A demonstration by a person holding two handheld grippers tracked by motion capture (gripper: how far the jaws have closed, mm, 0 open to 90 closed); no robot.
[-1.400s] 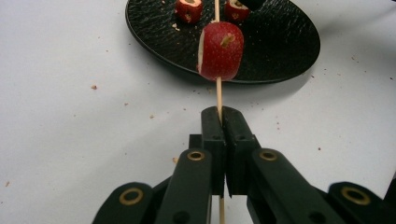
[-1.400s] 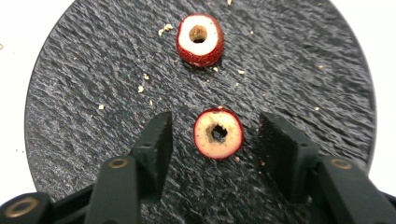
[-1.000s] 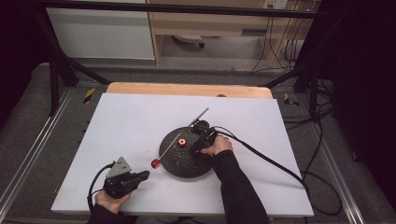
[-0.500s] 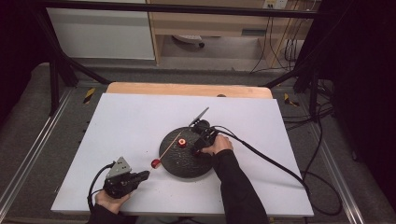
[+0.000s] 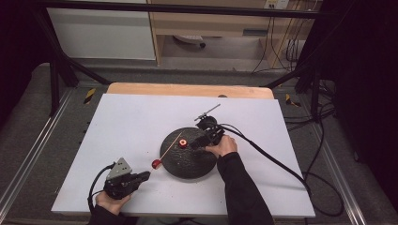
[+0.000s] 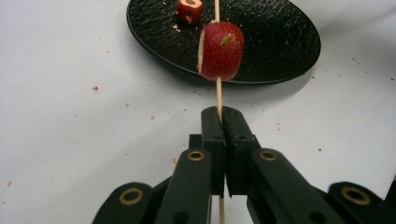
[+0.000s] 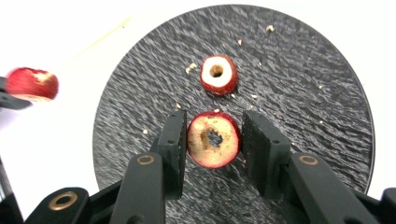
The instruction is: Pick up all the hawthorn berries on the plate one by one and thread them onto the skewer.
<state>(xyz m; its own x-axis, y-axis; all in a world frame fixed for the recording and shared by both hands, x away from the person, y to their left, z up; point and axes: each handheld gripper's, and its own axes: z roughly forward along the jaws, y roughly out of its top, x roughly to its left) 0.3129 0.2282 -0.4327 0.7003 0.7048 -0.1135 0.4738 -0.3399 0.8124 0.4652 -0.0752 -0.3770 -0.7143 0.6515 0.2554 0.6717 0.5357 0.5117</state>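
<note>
A black round plate [image 5: 187, 165] lies mid-table. My left gripper [image 5: 146, 175] rests at the front left, shut on a thin wooden skewer [image 6: 218, 93]. A red fruit piece [image 6: 221, 51] is threaded on that skewer just before the plate's rim. The skewer's tip reaches over the plate [image 6: 280, 46]. My right gripper [image 7: 214, 123] is low over the plate [image 7: 303, 93], its jaws closed on both sides of a cored red fruit ring [image 7: 214, 140]. A second cored ring [image 7: 218, 74] lies on the plate just beyond it, and it is also the ring [image 5: 183, 144] beside the right gripper [image 5: 200, 141].
A small metal tool [image 5: 207, 112] lies on the white tabletop behind the plate. The right gripper's cable [image 5: 272, 160] trails off to the right edge. Crumbs dot the plate and the table near it. A wooden board edge [image 5: 187, 89] runs along the back.
The right hand has shifted only slightly over the plate. The left gripper and its skewer have stayed put.
</note>
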